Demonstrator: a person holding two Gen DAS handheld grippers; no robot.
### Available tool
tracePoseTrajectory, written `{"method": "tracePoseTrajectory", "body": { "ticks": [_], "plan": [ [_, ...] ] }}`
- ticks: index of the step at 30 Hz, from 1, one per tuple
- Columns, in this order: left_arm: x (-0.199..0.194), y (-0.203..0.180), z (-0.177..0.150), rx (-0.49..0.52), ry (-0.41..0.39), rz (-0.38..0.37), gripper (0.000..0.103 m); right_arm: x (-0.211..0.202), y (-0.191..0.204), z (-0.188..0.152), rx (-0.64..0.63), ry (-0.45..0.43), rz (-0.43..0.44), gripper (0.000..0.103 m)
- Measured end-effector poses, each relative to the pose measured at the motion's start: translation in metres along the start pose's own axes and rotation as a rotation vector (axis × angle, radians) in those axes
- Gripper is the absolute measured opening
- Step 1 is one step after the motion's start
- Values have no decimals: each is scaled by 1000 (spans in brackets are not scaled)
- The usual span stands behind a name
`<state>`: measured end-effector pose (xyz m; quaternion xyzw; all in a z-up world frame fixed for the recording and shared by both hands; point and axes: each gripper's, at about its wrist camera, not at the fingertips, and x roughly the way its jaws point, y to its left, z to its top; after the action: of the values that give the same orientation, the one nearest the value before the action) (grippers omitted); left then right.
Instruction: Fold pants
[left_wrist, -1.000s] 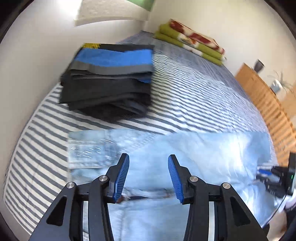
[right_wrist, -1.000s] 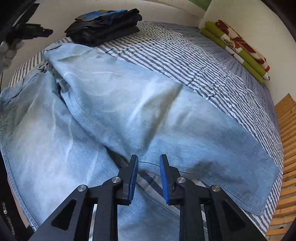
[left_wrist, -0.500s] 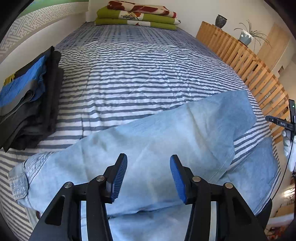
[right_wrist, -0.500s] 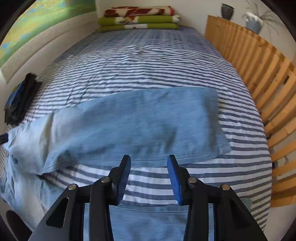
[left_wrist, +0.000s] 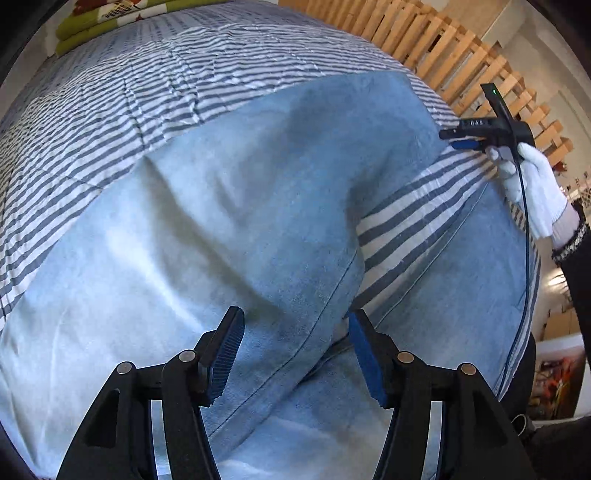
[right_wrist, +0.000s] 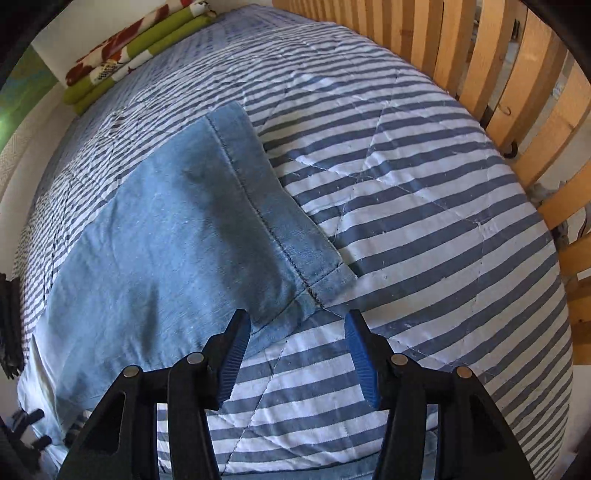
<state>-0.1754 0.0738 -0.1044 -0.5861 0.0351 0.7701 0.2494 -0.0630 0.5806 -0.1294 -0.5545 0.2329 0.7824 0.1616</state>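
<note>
**Over the striped bed, both grippers opening above the spread jeans**

Across the striped bedspread (right_wrist: 424, 206) the light-blue pants (left_wrist: 229, 206) are lying flat, one leg running away toward its hem (right_wrist: 280, 236) near the wooden slatted rail (right_wrist: 517, 74), the other leg lying nearer the camera in the left wrist view, with a strip of bedspread showing between the two.

The right gripper (right_wrist: 297, 350) is pointing steeply down with its jaws widening and nothing between them; the hem corner is sitting just ahead of its fingertips, slightly toward the left pad (right_wrist: 232, 358). The left gripper (left_wrist: 295, 354) is likewise opening on nothing, hovering over the inner seam of the farther leg, up toward the seat end.

Since the leg's long axis is running from the left gripper out toward the right one, the right hand (left_wrist: 532, 192), gloved in white, is probably the nearer one for taking the hem, while the left one seems placed to take the same leg at mid-length
</note>
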Motion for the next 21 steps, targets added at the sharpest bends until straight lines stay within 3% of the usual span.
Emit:
{"method": "tracePoseTrajectory", "body": {
  "ticks": [2,3,4,6,7,8,14,15,17,19,21],
  "plan": [
    [12,-2,-2,-1,21,7,62,10,-2,2,30,13,19,50],
    [16,-3,-2,3,24,21,51,11,-1,3,40,-3,13,51],
    [20,-3,-1,9,31,34,25,11,2,4,43,-17,11,51],
    [23,-1,2,0,31,50,6,12,7,6,39,-39,-13,39],
    [22,-1,3,-5,21,50,4,12,10,7,31,-50,-49,19],
    [20,0,3,-3,15,50,4,12,12,7,27,-59,-60,16],
    [-11,-16,2,42,-38,21,4,-25,4,-3,5,-160,-31,12],
    [-16,-18,-1,40,-35,-1,4,-37,0,-7,-11,-179,-27,12],
    [-15,-22,-5,31,0,-58,17,-59,-10,-17,-26,-203,-29,12],
    [-12,-20,-8,7,63,-120,62,-69,-18,-30,-51,-181,-85,13],
    [-19,-14,-7,18,17,-78,65,-65,-22,-42,-113,-115,-141,17]
  ]
}}
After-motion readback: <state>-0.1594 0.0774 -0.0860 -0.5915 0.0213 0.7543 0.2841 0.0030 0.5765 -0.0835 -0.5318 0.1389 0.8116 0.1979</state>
